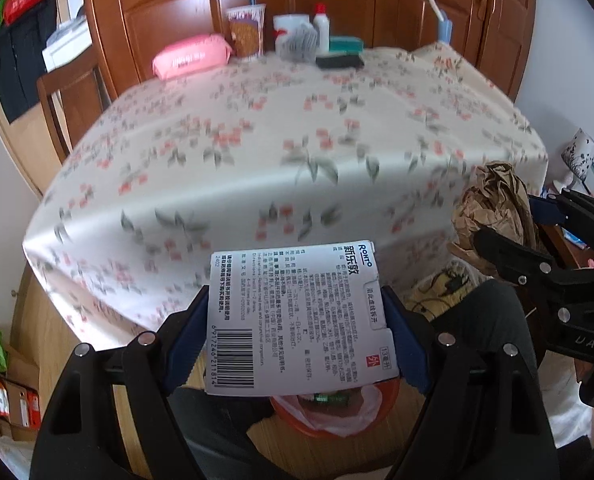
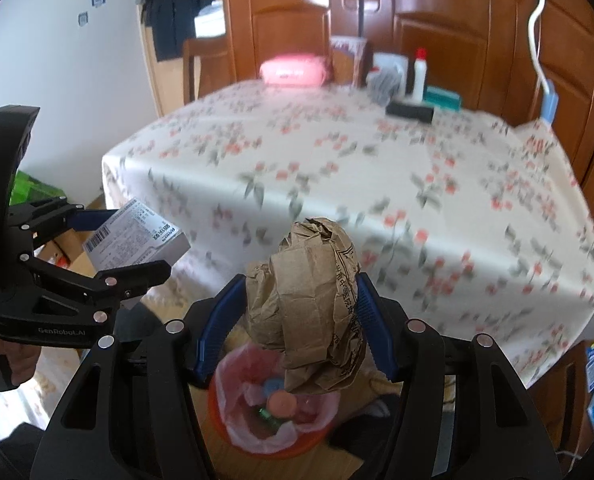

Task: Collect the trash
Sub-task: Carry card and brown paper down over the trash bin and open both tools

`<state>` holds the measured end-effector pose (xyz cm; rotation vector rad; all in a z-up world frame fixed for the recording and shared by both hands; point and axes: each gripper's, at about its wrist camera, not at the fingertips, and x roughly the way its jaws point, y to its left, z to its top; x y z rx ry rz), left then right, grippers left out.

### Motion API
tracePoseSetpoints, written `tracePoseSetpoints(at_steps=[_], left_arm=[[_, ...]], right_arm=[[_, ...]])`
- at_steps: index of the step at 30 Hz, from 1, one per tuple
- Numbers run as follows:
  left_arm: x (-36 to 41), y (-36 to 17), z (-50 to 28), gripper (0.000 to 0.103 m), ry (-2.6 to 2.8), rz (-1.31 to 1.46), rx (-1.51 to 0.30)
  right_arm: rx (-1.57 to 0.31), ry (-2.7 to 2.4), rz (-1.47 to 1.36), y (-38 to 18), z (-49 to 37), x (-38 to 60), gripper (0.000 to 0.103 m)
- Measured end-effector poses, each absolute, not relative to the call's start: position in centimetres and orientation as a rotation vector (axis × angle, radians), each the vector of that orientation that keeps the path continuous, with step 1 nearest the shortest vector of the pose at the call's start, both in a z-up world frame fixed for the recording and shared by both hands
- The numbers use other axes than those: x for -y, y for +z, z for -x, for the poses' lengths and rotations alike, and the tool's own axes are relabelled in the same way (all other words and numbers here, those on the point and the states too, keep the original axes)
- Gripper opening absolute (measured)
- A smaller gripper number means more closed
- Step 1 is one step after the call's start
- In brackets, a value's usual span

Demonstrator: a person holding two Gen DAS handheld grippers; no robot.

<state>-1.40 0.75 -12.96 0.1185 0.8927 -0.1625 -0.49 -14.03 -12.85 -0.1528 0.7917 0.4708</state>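
Holding a piece of trash in each hand, the person has both tongs off the near edge of the table (image 1: 257,152) and above an orange bin lined with a pink plastic bag (image 2: 241,408). The left tongs (image 1: 297,332) are pinching a flattened white eye-drop carton (image 1: 297,320) by its two long sides, so the printed face and barcode lie flat toward the camera; gripped that way the thin card stays put and should fall clear once the fingers part. The right tongs (image 2: 297,320) are pinching a crumpled brown paper bag (image 2: 309,308) around its middle, its loose lower end hanging directly over the bin mouth. In the right wrist view the bin already holds some small items, among them what look like round caps and a green scrap.

My reading is that the collecting is done for these two pieces and the drop is the step in hand. The paper bag sits well over the opening; the carton looks nearer the bin's rim, so it may want a little shift inward first. The floral cloth on the table looks bare near the front, with a pink wipes pack (image 1: 191,56), a white bottle (image 1: 321,24) and other goods ranged along the far edge
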Motion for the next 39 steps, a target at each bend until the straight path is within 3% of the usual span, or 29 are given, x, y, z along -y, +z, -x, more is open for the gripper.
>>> tracePoseSetpoints(at_steps=[17, 31, 39], left_arm=[[-1.9, -25.6, 0.8, 0.080, -0.149, -0.118, -1.118], [-1.9, -39.0, -1.8, 0.081, -0.189, -0.116, -1.337], [-1.4, -42.6, -3.6, 0.081, -0.208, -0.101, -1.402]], right_arm=[[-1.004, 0.530, 0.190, -25.1, 1.1, 11.7, 0.058], [-1.204, 0.539, 0.232, -36.4, -1.5, 10.8, 0.058], [-1.291, 0.512, 0.228, -40.3, -2.8, 11.2, 0.058]])
